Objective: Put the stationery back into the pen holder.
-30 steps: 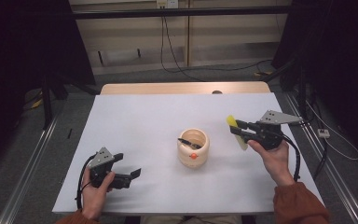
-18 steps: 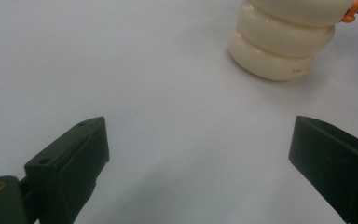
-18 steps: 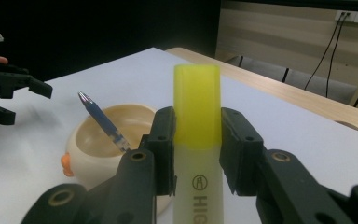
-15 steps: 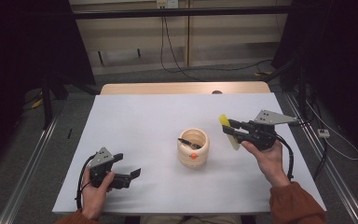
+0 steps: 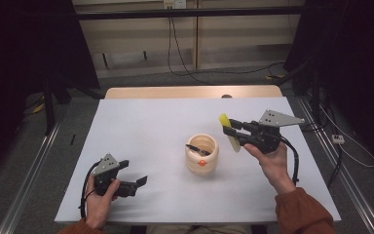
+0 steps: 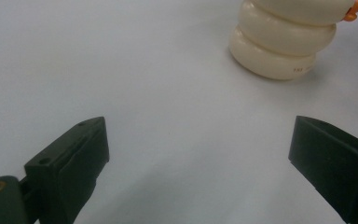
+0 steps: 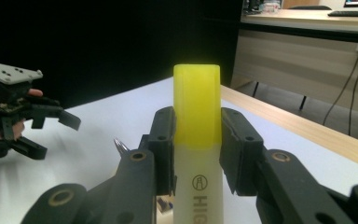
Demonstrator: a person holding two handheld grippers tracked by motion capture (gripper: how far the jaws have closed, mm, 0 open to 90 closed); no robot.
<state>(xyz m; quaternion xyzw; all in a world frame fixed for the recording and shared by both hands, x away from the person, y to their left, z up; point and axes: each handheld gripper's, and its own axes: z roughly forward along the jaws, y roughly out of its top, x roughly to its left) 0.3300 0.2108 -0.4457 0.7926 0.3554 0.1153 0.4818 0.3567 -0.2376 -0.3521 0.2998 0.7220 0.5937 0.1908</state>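
Note:
A yellow highlighter [image 5: 228,131] with a yellow cap [image 7: 196,100] stands clamped between the jaws of my right gripper [image 5: 231,129], which hangs above the table just right of a cream ribbed holder [image 5: 202,154]. The holder has an orange knob on its front and a dark pen [image 5: 196,149] lying across its mouth. My left gripper [image 5: 140,183] rests near the table's front left with its jaws wide apart and nothing between them [image 6: 200,154]. The holder's lower rings [image 6: 279,44] lie ahead of it to the right.
The white table [image 5: 141,131] has a wooden strip [image 5: 190,92] along its far edge. Cables run over the floor behind it. The left hand's gripper [image 7: 14,114] shows far off in the right gripper view.
My right gripper has carried the highlighter left and a little up, closer to the holder. The left gripper has stayed where it was.

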